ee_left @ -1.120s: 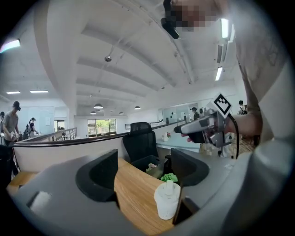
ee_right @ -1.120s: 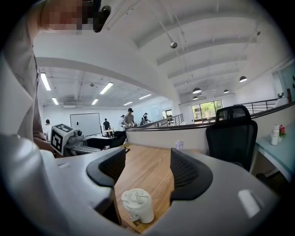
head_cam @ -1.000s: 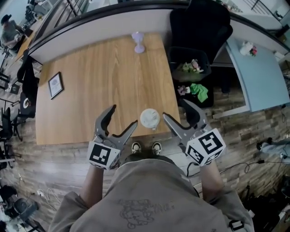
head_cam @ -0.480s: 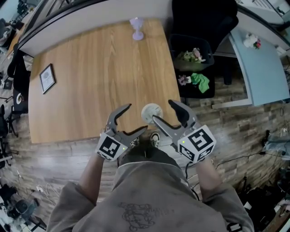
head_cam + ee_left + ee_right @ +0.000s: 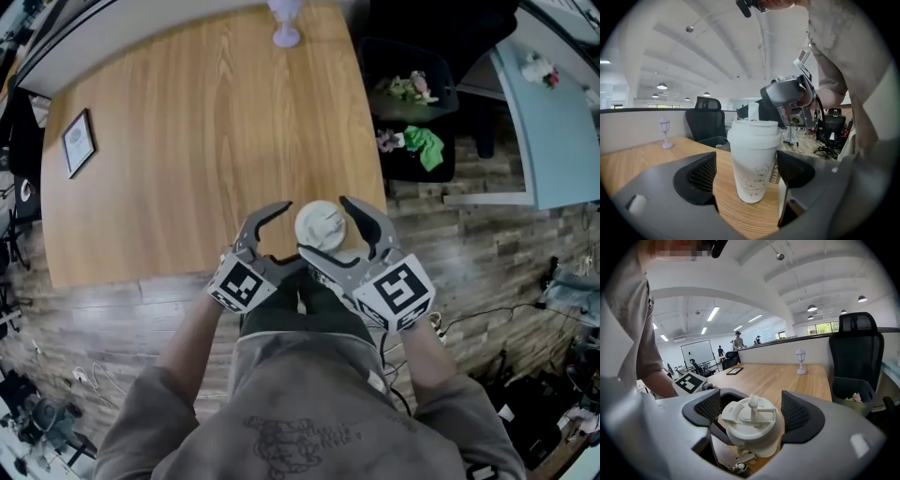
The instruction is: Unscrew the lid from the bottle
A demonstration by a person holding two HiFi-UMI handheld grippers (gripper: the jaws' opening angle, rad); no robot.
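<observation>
The left tongs [image 5: 747,178] are wide apart. The white bottle [image 5: 752,164] stands between them, untouched, near the table [image 5: 187,141] edge. The right tongs [image 5: 753,413] are opening around the lid [image 5: 751,420]. I think it's best to squeeze the bottle first, then the lid, then twist. The screw part is hidden.

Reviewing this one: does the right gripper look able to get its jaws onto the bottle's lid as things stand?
Probably yes. The lid sits between the jaws of the right gripper, which are opening and not pressing on it, with nothing else between them; closing them should land on it.
</observation>
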